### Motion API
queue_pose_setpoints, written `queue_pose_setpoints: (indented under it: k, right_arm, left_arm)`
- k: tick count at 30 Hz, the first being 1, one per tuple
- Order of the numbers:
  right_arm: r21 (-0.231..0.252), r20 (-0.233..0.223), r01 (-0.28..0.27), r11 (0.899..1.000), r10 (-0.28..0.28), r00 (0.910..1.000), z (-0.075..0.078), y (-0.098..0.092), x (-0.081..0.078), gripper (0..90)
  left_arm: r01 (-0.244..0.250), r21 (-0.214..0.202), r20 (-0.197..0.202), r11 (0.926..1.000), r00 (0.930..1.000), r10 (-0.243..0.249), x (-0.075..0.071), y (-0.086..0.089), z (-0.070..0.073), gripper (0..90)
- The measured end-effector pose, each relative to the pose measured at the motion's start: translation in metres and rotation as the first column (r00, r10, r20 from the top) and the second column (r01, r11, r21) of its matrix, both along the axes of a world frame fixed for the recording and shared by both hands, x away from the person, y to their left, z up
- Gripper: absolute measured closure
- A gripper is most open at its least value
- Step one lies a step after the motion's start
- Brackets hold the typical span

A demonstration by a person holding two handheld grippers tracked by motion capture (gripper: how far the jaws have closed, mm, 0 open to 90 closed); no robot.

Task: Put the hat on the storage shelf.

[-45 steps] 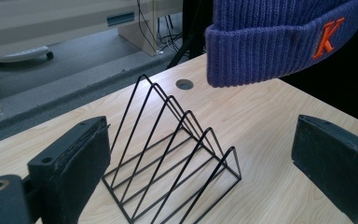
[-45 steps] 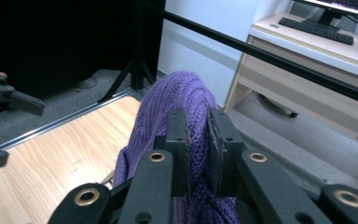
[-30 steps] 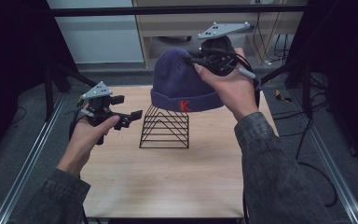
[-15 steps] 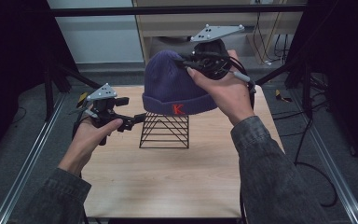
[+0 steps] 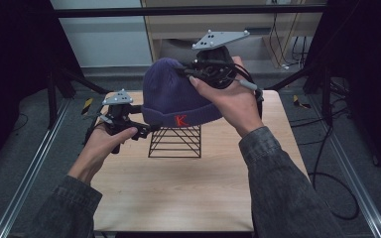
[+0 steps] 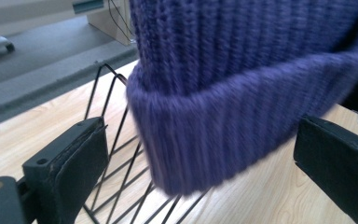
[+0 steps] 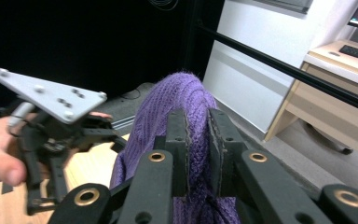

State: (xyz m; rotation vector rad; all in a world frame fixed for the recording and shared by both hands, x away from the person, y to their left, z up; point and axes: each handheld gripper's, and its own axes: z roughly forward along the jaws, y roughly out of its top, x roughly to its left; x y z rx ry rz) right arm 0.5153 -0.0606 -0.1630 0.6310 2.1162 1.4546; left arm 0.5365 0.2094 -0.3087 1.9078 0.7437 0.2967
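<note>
Purple hat pinched by right tool, lifted off wire rack; left tool wide apart, ready to grab the brim.

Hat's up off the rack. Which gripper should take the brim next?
Left. The left gripper is open, its jaws either side of the purple hat's folded brim, beside the wire rack. The right gripper is shut on the crown.
</note>
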Motion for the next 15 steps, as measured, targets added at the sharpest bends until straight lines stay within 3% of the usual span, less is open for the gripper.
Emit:
queue_pose_setpoints:
  k: [3, 6, 8, 9, 10, 11, 15]
  right_arm:
    - [-0.002, 0.001, -0.008, 1.0, 0.008, 1.0, 0.0, 0.003, -0.001, 79.8]
    - [-0.007, 0.0, -0.013, 1.0, 0.013, 0.9999, -0.002, 0.004, -0.002, 79.8]
    - [-0.01, -0.006, -0.013, 1.0, 0.013, 0.9999, -0.004, 0.004, -0.002, 79.8]
    - [-0.011, -0.01, -0.012, 1.0, 0.012, 0.9999, -0.006, 0.004, -0.001, 79.8]
    - [-0.011, -0.01, -0.012, 1.0, 0.012, 0.9999, -0.006, 0.004, -0.001, 79.8]
    - [-0.011, -0.011, -0.012, 1.0, 0.012, 0.9999, -0.007, 0.003, 0.0, 79.8]
    - [-0.009, -0.021, 0.002, 1.0, -0.002, 0.9998, -0.011, -0.002, 0.005, 79.8]
  left_arm:
    - [0.036, -0.03, -0.016, 0.9989, 0.9992, -0.036, 0.002, -0.003, -0.004, 2.6]
    - [0.067, -0.019, -0.019, 0.9976, 0.9975, -0.068, 0.003, -0.005, -0.008, 13.2]
    - [0.08, -0.014, -0.003, 0.9967, 0.9968, -0.08, 0.002, -0.006, -0.009, 29.4]
    - [0.087, -0.009, 0.0, 0.9962, 0.9962, -0.087, 0.002, -0.006, -0.009, 41.8]
    - [0.093, 0.005, 0.013, 0.9957, 0.9956, -0.093, 0.001, -0.007, -0.008, 41.8]
    - [0.087, 0.012, 0.032, 0.9961, 0.9956, -0.088, 0.0, -0.007, -0.008, 50.4]
    - [0.049, 0.03, 0.047, 0.9983, 0.9976, -0.051, -0.001, -0.005, -0.006, 64.1]
